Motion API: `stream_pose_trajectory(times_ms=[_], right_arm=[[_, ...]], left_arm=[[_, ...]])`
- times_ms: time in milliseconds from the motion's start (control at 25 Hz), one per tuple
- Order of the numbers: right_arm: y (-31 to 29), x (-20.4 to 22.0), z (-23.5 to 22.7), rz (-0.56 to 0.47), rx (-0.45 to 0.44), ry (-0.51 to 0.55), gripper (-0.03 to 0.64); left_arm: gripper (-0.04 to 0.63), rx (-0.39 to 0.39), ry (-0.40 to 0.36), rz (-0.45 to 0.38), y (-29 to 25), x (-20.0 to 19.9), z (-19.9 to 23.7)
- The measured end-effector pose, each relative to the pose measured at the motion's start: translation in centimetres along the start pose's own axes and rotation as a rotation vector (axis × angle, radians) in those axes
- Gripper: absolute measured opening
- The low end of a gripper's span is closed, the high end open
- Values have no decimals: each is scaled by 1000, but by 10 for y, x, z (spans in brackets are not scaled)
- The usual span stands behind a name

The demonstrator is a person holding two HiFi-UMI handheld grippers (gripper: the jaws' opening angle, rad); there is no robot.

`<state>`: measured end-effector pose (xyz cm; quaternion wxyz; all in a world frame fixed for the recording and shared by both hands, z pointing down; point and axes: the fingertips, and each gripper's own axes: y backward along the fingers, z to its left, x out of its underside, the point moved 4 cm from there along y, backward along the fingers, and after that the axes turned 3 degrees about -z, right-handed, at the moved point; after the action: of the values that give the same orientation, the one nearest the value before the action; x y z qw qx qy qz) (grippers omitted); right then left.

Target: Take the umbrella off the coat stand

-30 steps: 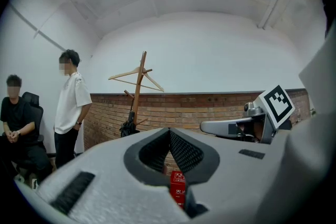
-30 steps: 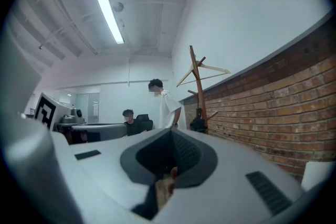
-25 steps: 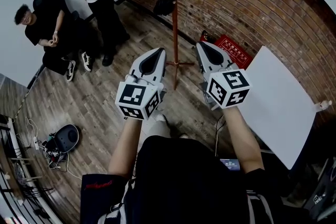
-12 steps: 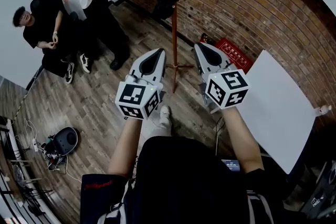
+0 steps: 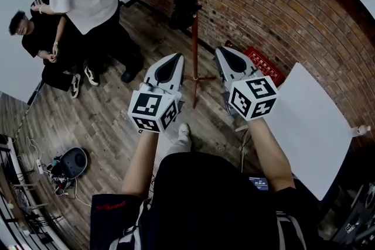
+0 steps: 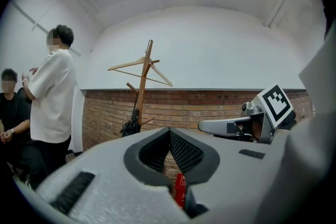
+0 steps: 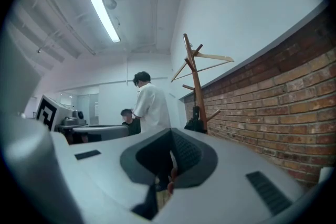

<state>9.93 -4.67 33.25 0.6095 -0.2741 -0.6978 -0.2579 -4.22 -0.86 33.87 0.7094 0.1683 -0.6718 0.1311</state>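
One black folded umbrella [image 5: 185,0] hung against the pole of the wooden coat stand [image 5: 194,38], at a side peg, beside the brick wall. It was well apart from both grippers.

- Left gripper [image 5: 177,57]: jaws fully together, nothing in them, held level towards the stand.
- Right gripper [image 5: 220,51]: jaws likewise met at the tips, nothing gripped.

Handling, as a judgement: the umbrella looked compact and probably light. It likely has a stiff shaft inside and slack, slippery fabric outside that would bunch under the pads. The better hold seemed to be the firm upper end by the peg, or the handle. Which end was uppermost, and whether a strap held it on the peg, could not be made out. The peg slanted upward, so the umbrella would probably need lifting up and outward. The stand looked slim and might rock if pulled sideways.

Count:
- umbrella, one
- coat stand, one
- wooden hanger [image 6: 139,66] at the top of the stand, one
- grippers, two
- red crate [image 5: 265,62] by the wall, one
- bystanders, two
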Motion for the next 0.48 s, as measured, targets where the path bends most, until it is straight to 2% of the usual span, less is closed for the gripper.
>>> stream_pose_trajectory(times_ms=[480], right_arm=[[-72, -5, -36, -7, 35, -5, 28]], left_arm=[[17, 14, 18, 18, -59, 4, 55]])
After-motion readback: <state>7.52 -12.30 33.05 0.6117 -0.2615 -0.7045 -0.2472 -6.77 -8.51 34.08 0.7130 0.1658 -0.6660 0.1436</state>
